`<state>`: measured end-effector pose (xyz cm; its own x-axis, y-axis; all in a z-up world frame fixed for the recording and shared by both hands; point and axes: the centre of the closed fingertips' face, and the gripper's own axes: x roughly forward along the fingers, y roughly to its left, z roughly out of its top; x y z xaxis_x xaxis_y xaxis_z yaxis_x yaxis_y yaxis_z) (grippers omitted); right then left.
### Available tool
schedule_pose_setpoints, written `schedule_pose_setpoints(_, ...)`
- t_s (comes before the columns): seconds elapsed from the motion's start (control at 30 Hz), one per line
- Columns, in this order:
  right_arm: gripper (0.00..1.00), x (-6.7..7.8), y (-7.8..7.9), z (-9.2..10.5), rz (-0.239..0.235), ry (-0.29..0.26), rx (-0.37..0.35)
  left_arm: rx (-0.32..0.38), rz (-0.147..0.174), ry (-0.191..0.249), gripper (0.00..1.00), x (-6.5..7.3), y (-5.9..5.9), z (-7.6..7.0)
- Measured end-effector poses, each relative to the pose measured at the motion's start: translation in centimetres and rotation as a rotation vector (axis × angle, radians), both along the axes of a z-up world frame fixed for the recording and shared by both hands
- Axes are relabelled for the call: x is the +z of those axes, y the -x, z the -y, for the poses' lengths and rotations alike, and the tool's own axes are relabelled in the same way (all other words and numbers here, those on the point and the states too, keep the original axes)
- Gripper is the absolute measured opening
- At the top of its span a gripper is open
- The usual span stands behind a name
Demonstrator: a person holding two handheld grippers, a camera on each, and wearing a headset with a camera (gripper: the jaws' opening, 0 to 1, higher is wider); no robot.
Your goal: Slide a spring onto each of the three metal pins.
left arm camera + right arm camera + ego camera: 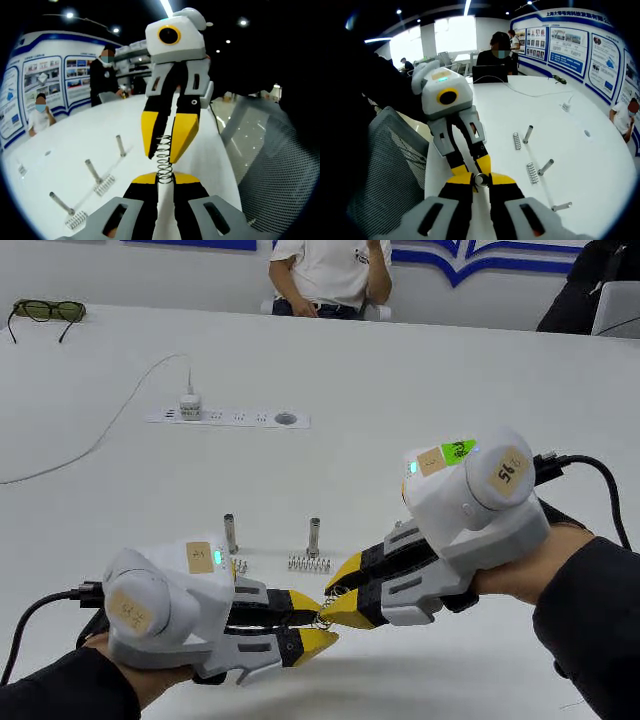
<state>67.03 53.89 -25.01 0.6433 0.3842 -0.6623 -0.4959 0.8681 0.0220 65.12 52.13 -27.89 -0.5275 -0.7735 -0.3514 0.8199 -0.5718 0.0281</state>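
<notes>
Left gripper view: coiled wire spring (pixel 164 157), 3 cyl. pins (pixel 92 170)

Bright, even overhead light floods the white desk (pixel 420 370) in the head view; shadows are faint and soft. Both gripper views bow toward their edges, ceiling lamps (pixel 69 15) flare, and the near spring (pixel 164 160) is sharp while the background softens.

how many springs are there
3. One spring is gripped between the left gripper and right gripper; a second spring lies by the middle pin; a third spring lies by the nearest pin in the left gripper view. None seems hidden.
</notes>
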Motion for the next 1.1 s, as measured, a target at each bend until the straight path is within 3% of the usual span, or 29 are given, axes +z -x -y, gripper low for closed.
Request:
schedule_pose_setpoints(0.13,0.13,0.3,-0.2,0.2,0.015,0.005,-0.008,0.021,-0.034,0.009,0.10,0.3,-0.5,0.1)
schedule_pose_setpoints(0.4,0.14,0.5,-0.2,0.6,0.027,0.008,-0.025,0.040,-0.061,0.014,0.10,0.6,-0.7,0.1)
schedule_pose_setpoints(0.7,0.12,0.9,-0.5,0.1,0.044,-0.003,-0.014,0.036,-0.046,0.004,0.10,0.3,-0.5,0.1)
schedule_pose_setpoints(0.93,0.13,1.2,-0.6,0.4,0.058,-0.010,-0.025,0.053,-0.077,0.008,0.10,0.7,-0.7,0.1)
schedule_pose_setpoints(1.1,0.14,1.2,-0.6,0.6,0.060,-0.016,-0.039,0.060,-0.080,0.012,0.10,0.7,-0.8,0.2)
